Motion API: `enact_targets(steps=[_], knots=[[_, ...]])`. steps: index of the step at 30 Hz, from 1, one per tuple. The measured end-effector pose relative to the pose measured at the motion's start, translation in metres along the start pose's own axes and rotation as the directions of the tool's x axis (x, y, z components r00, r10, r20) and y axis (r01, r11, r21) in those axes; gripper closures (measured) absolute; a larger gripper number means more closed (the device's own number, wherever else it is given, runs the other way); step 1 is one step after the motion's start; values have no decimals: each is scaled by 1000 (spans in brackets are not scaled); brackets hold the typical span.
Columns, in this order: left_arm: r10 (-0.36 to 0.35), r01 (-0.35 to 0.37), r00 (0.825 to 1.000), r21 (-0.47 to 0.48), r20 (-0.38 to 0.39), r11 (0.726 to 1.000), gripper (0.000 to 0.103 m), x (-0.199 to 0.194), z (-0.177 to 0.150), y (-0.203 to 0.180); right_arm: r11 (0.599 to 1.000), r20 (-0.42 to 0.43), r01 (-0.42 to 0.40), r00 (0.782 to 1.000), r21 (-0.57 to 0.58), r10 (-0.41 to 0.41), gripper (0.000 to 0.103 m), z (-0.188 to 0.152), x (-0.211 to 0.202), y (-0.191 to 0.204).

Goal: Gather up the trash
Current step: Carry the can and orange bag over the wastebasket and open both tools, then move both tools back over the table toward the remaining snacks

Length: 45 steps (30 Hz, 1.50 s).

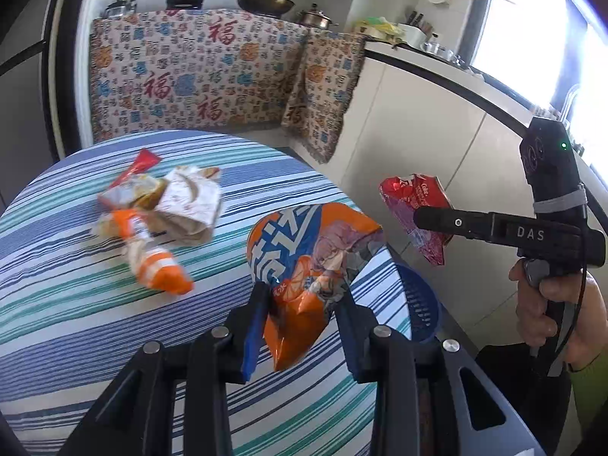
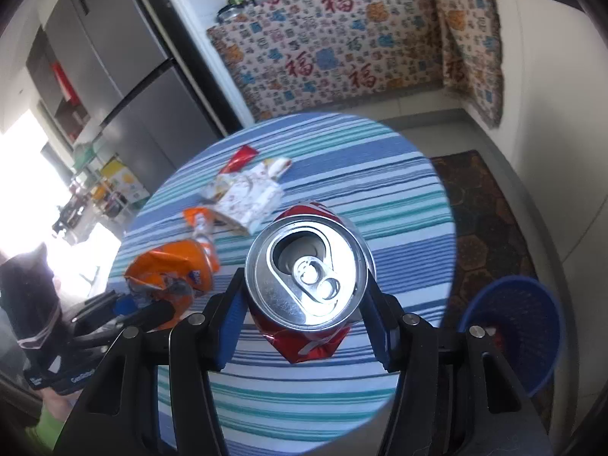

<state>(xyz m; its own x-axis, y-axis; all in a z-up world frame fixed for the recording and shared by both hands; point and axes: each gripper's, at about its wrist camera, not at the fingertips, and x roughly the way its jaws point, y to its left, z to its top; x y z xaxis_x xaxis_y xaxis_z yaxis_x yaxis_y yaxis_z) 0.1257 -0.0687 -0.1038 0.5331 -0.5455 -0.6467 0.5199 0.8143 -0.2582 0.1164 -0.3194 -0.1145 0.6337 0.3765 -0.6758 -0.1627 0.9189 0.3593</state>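
My left gripper [image 1: 300,304] is shut on a crushed orange soda can [image 1: 307,262] and holds it above the striped round table [image 1: 76,304]. My right gripper [image 2: 304,300] is shut on a crushed red cola can [image 2: 307,266], top end toward the camera, held above the table's right side; the red can also shows in the left wrist view [image 1: 414,209], out past the table edge. A pile of wrappers [image 1: 159,209] with an orange and white crushed bottle [image 1: 152,262] lies on the table. The blue mesh basket [image 2: 516,326] stands on the floor to the right of the table.
White counter and cabinets [image 1: 437,114] run along the right. A patterned cloth [image 1: 197,72] covers the far counter with pots on it. A grey fridge [image 2: 125,87] stands at left. A dark rug [image 2: 490,220] lies on the floor by the basket.
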Motion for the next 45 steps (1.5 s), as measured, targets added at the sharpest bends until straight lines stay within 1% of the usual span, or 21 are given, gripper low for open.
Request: enact_targets(steps=[2, 3, 4, 8, 12, 15, 19, 23, 24, 31, 35, 38, 40, 41, 42, 43, 45], knots=[[-34, 34, 999, 28, -11, 999, 68, 16, 9, -24, 998, 10, 51, 999, 37, -51, 45, 0, -12, -27], [-63, 65, 997, 60, -37, 996, 68, 25, 14, -38, 995, 11, 73, 997, 64, -73, 45, 0, -17, -42], [-80, 83, 996, 72, -47, 994, 68, 34, 17, -52, 991, 7, 93, 996, 95, -94, 45, -1, -22, -60], [-148, 160, 982, 107, -116, 981, 68, 83, 25, -102, 969, -20, 146, 989, 197, -145, 45, -7, -32, -115], [-185, 207, 968, 117, -172, 971, 68, 130, 28, -137, 946, -47, 190, 982, 264, -184, 45, -12, -38, -157], [-199, 224, 959, 113, -200, 968, 68, 162, 27, -153, 928, -71, 215, 977, 305, -203, 45, -16, -38, -187], [-203, 230, 950, 91, -235, 969, 68, 198, 18, -168, 901, -100, 231, 973, 369, -208, 45, -22, -35, -224], [-188, 221, 945, 100, -269, 970, 68, 231, 9, -181, 875, -120, 226, 974, 428, -192, 45, -29, -29, -254], [-177, 202, 953, 81, -245, 976, 67, 238, 9, -184, 870, -119, 220, 975, 442, -186, 45, -31, -28, -259], [-153, 190, 945, 105, -291, 976, 67, 279, -4, -201, 819, -116, 181, 983, 544, -141, 45, -50, -24, -291], [-127, 176, 942, 136, -310, 975, 67, 298, -13, -209, 808, -120, 186, 982, 560, -143, 45, -50, -22, -302], [-109, 166, 942, 158, -316, 973, 62, 306, -21, -215, 808, -126, 183, 983, 560, -136, 45, -50, -20, -306], [-105, 164, 939, 156, -326, 974, 59, 316, -23, -217, 810, -125, 184, 983, 557, -137, 43, -49, -20, -308], [-100, 159, 937, 153, -336, 975, 49, 321, -22, -219, 807, -117, 177, 984, 563, -134, 40, -49, -20, -310], [-94, 152, 936, 150, -339, 977, 42, 325, -23, -220, 803, -110, 168, 986, 571, -128, 36, -50, -20, -311], [-82, 142, 937, 153, -340, 978, 42, 326, -23, -221, 799, -102, 163, 987, 579, -127, 29, -50, -21, -312], [-81, 142, 938, 161, -337, 977, 42, 326, -21, -223, 797, -90, 157, 988, 583, -128, 29, -50, -23, -312]])
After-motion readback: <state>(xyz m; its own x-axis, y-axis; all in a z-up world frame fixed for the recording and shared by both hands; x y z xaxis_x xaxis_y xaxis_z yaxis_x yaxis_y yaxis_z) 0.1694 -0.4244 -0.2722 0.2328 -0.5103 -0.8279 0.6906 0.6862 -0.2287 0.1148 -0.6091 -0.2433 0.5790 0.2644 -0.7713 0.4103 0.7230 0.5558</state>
